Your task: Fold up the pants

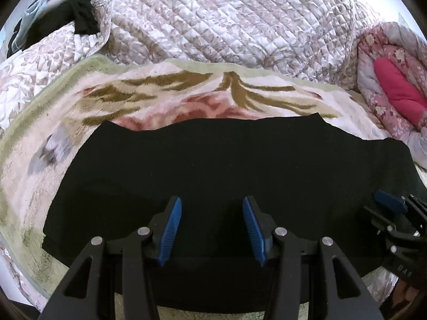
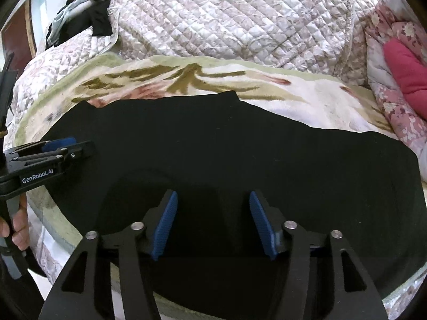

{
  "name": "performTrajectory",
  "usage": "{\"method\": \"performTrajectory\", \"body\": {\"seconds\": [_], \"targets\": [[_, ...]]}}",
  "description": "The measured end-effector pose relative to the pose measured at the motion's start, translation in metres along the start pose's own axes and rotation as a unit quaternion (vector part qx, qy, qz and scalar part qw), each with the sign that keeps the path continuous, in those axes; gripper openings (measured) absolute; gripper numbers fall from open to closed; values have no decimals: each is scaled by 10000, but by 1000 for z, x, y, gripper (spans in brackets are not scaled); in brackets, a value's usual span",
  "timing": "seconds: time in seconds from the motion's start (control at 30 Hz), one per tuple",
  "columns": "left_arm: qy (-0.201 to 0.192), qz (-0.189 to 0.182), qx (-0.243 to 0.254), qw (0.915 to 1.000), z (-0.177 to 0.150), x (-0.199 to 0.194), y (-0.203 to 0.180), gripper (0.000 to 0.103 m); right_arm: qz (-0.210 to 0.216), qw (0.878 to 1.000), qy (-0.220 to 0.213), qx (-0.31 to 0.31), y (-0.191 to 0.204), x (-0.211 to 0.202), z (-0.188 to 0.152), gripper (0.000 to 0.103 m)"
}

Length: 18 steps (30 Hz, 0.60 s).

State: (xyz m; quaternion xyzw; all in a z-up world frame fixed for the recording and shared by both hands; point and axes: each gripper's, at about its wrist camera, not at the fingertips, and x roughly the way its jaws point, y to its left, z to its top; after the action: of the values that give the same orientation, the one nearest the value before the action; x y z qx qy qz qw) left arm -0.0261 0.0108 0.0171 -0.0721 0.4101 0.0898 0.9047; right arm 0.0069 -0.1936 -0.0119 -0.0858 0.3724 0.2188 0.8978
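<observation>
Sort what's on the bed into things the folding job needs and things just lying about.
For the job:
- black pants, spread flat
- left claw, open above them
- right claw, open above them

Lying about:
- flowered blanket under the pants
- quilt
- pink bedding
- dark clothes pile

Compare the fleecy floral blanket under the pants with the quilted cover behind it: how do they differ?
The fleecy blanket is plush, with large olive and pink motifs and a green border; the quilted cover is stitched in small diamonds with a fine pale print. The blanket lies fairly flat beneath the black pants; the cover is bunched up behind, touching no pants. Both are light-coloured floral bedding.
</observation>
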Motion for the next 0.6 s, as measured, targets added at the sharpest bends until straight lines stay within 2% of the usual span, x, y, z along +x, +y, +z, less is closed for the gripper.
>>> {"method": "performTrajectory", "body": {"seconds": [0.37, 0.6], "targets": [[-75, 49, 33, 10000, -4, -2, 1, 55, 32, 10000, -17, -24, 4, 0, -2, 64], [-178, 222, -250, 9993, -19, -19, 18, 55, -23, 9999, -34, -146, 5, -3, -6, 64]]}}
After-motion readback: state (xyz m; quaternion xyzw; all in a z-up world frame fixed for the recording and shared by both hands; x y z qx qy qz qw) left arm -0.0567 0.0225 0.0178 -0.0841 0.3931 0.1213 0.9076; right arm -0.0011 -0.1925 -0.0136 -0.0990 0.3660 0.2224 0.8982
